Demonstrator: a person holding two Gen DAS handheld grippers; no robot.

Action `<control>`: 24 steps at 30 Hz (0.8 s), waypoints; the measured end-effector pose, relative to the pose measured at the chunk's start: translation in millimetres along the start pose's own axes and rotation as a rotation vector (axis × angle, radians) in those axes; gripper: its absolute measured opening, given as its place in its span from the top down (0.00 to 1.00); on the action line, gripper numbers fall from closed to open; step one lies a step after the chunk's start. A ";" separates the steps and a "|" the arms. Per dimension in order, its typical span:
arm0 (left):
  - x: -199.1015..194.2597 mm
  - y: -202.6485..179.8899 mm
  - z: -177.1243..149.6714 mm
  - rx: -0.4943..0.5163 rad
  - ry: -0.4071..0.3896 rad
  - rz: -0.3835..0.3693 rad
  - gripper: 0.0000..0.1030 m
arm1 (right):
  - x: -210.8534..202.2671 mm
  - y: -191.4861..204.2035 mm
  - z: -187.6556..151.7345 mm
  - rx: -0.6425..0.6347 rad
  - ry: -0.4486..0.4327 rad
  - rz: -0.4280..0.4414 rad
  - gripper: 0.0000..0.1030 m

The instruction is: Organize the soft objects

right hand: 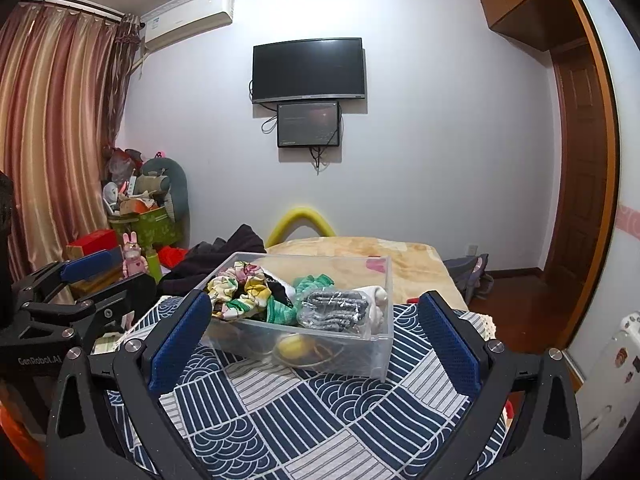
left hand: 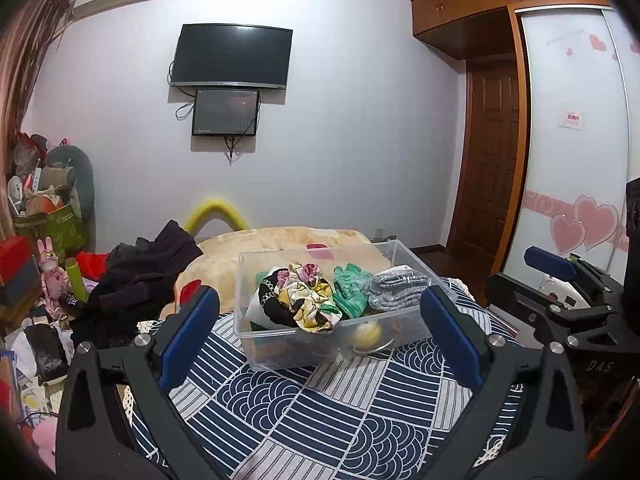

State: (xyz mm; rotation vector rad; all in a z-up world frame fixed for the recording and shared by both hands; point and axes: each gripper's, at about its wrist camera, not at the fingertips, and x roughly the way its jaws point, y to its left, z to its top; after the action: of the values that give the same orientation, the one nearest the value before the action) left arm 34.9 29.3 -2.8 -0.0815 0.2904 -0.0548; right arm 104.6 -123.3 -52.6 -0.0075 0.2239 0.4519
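Hovering wide apart and empty, the left claw (left hand: 320, 334) and right claw (right hand: 316, 338) face the clear bin (left hand: 404, 258) on the patterned tabletop (left hand: 320, 412). The floral cloth (left hand: 304, 300) overhangs its near rim; a careless reach could drag it out or shove the light bin.

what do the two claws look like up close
Both the left claw and right claw have black angular plastic frames with silver screws and blue textured pads. One body reads "GenRobot.AI", the other "DAS".
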 end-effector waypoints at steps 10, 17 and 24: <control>-0.5 0.9 -0.1 0.004 -0.004 0.000 0.01 | 1.3 2.1 0.5 0.002 -0.001 0.002 0.00; -0.3 -0.3 -0.4 0.005 -0.002 -0.005 0.01 | 1.4 1.5 1.0 0.000 -0.003 0.003 0.00; -2.0 -1.2 0.2 0.006 -0.014 -0.001 0.01 | 1.5 1.8 2.2 0.002 -0.006 0.003 0.00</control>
State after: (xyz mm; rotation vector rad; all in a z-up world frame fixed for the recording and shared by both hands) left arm 32.9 28.2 -1.9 -0.0760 0.2766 -0.0566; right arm 105.6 -120.9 -50.7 -0.0042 0.2184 0.4548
